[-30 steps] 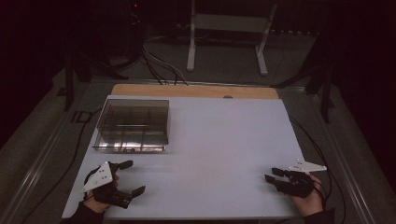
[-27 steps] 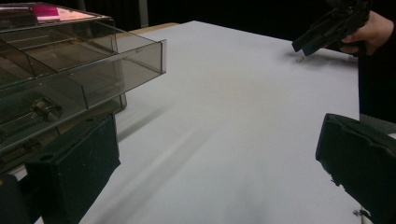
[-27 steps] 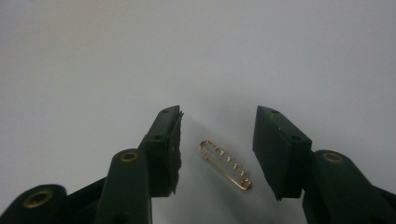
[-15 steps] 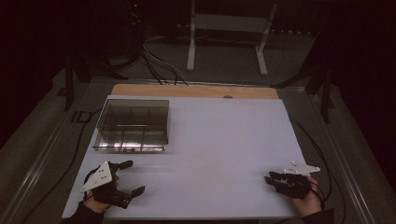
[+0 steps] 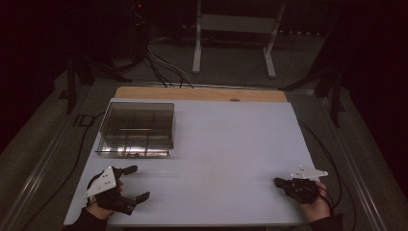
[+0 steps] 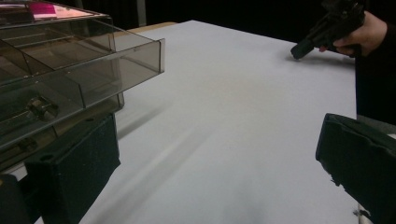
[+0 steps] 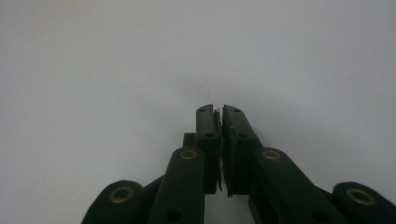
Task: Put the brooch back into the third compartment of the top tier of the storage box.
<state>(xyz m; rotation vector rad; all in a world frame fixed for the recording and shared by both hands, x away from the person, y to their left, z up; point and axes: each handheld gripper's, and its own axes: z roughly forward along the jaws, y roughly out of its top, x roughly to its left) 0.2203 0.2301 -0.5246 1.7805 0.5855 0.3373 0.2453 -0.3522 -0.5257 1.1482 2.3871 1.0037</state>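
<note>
Evidently the clear box (image 5: 136,129) sat at the table's (image 5: 231,159) far left, rigid, light, slick; best grasped by a wall edge. Left gripper (image 5: 129,183) gaped empty near it; right gripper (image 7: 218,111) had just clenched on nothing

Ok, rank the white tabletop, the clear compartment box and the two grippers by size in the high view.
1. white tabletop
2. clear compartment box
3. left gripper, jaws spread
4. right gripper, jaws shut on nothing; the two grippers probably match, since the open jaws make the left look bigger.
</note>
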